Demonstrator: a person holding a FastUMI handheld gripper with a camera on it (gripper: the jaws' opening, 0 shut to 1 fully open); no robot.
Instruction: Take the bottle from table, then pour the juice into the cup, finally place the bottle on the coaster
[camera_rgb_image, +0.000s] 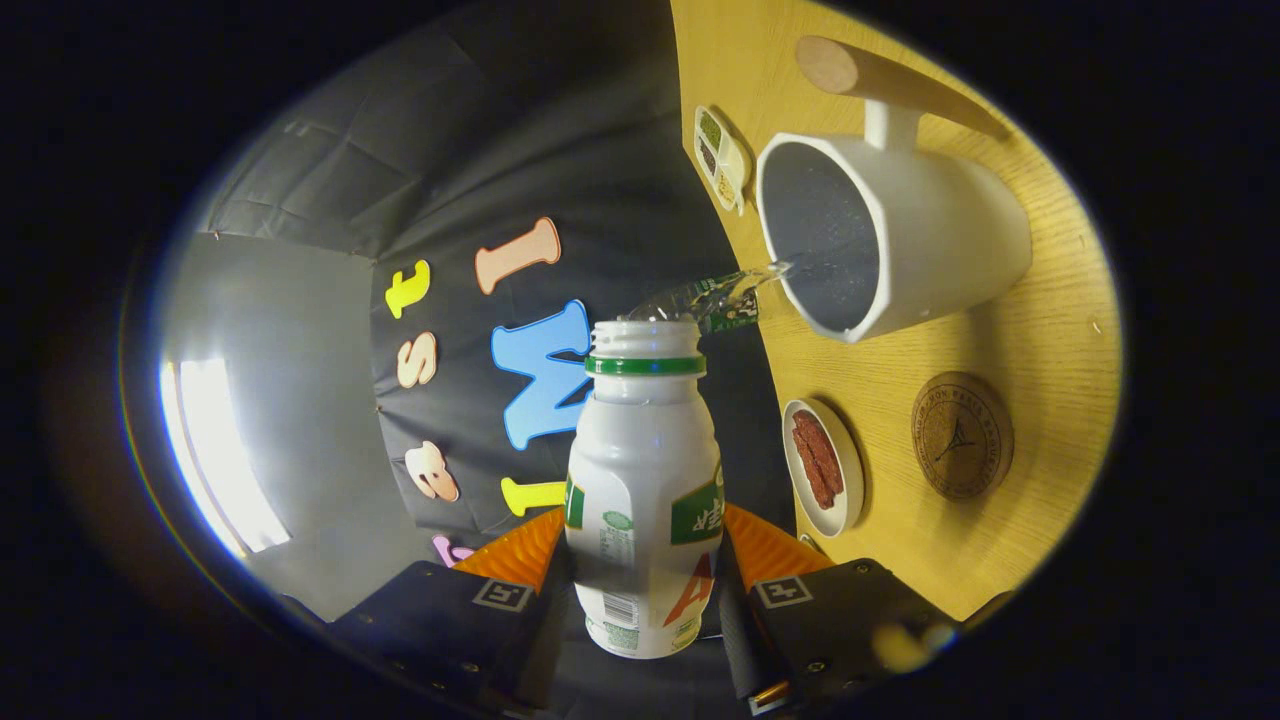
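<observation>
Clamped between both orange fingers (520, 555) of the gripper (645, 560): white, uncapped bottle (645, 480), base cut off, tipped toward the cup (890, 235), stream reaching its mouth; coaster (962, 435) beside cup.

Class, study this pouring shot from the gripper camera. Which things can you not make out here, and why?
- Level inside the bottle, clamped in the gripper: opaque walls.
- How full the cup is: its dark inside swallows the clear stream.
- Coaster print: too small.
- Small divided dish contents: too small.
</observation>
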